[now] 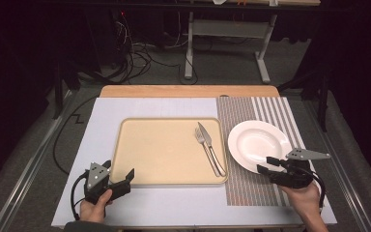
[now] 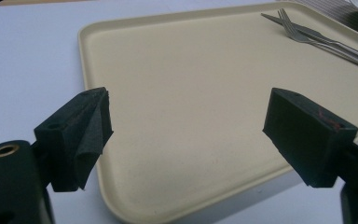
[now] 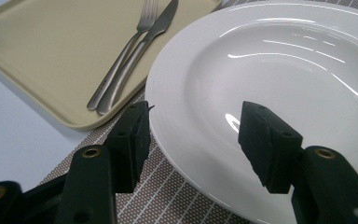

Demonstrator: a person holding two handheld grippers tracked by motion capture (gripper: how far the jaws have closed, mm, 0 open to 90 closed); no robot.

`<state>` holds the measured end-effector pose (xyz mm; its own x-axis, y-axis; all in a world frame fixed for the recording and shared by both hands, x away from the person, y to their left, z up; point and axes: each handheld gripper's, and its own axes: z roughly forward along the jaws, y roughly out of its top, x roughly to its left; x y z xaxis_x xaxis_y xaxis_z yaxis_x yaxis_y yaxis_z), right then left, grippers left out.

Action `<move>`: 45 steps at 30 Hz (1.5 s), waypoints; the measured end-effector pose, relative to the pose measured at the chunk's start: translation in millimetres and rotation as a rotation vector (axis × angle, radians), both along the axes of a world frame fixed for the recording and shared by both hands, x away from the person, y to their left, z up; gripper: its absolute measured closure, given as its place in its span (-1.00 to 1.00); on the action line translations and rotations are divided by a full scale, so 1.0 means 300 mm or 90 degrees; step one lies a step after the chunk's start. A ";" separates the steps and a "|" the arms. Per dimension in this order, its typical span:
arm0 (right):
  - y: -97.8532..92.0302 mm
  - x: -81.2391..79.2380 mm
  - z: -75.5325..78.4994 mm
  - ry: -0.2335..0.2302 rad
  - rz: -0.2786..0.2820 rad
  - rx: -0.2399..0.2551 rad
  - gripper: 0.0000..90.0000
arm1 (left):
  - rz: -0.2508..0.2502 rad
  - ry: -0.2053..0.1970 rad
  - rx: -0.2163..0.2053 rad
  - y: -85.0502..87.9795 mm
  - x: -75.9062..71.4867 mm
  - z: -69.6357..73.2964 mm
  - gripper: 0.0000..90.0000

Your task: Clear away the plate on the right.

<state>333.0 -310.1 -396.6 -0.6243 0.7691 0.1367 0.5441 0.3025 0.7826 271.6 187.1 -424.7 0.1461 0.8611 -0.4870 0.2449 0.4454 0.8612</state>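
Your right gripper [image 1: 266, 164] sits at the near edge of the white plate [image 1: 256, 141]. Its jaws are open about halfway. In the right gripper view [image 3: 193, 137], one jaw is over the striped placemat [image 3: 168, 186], just outside the plate [image 3: 270, 60] rim, and the other jaw is above the inside of the plate. The rim runs between them, but the pads are not pressing on it, so this gripper holds nothing.

Your left gripper [image 1: 121, 176] is by the near left corner of the beige tray [image 1: 164, 150]. Its jaws are open wide and hold nothing. In the left gripper view [image 2: 186, 135], the tray [image 2: 191, 84] corner lies right in front of the jaws, with one jaw over the white table cover [image 2: 28, 70] and the other over the tray's near edge.

A fork [image 1: 207, 150] and a knife [image 1: 211, 147] lie side by side, touching, on the far side of the tray from your left gripper. From your right gripper they are just past the plate's edge, fork [image 3: 126, 51] next to knife [image 3: 142, 51], on the tray [image 3: 51, 56]. The plate rests on the placemat [image 1: 244, 188], just beside the tray.
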 end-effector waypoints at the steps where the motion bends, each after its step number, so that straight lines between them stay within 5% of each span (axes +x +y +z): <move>1: -0.002 0.003 0.000 0.002 -0.002 -0.002 -0.01 | -0.001 0.001 -0.001 0.000 0.001 0.000 -0.65; 45: -0.114 0.119 -0.013 0.025 -0.123 0.043 -0.02 | -0.005 0.007 0.007 -0.007 0.008 -0.007 -0.65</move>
